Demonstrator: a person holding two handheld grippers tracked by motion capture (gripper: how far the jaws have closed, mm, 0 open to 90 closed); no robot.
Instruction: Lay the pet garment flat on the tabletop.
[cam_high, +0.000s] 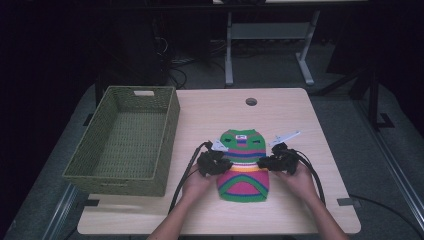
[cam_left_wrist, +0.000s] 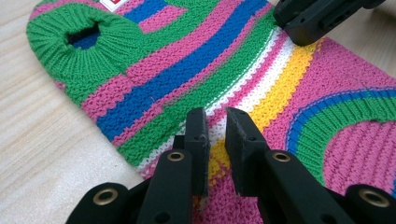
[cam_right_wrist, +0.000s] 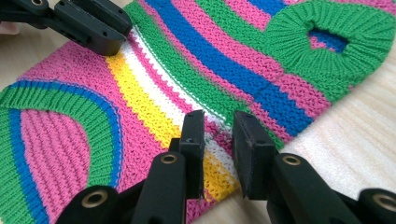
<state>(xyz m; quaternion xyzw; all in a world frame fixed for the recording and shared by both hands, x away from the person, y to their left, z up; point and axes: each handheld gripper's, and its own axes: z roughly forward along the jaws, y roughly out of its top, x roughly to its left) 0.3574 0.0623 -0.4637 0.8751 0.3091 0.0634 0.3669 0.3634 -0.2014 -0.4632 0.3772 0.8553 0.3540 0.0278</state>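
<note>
From my seat I can't read the small white label (cam_high: 241, 137) near the neck of the striped knitted sweater (cam_high: 243, 167), whose hem runs off the edges of both gripper views, and the person's forearms are cut by the high view's bottom edge.

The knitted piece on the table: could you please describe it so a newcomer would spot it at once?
On the light wooden table, right of the green woven basket, the knitted piece lies flat near the front edge. The left gripper and right gripper flank it. Its pink, green, blue, yellow and white stripes set it apart.
</note>
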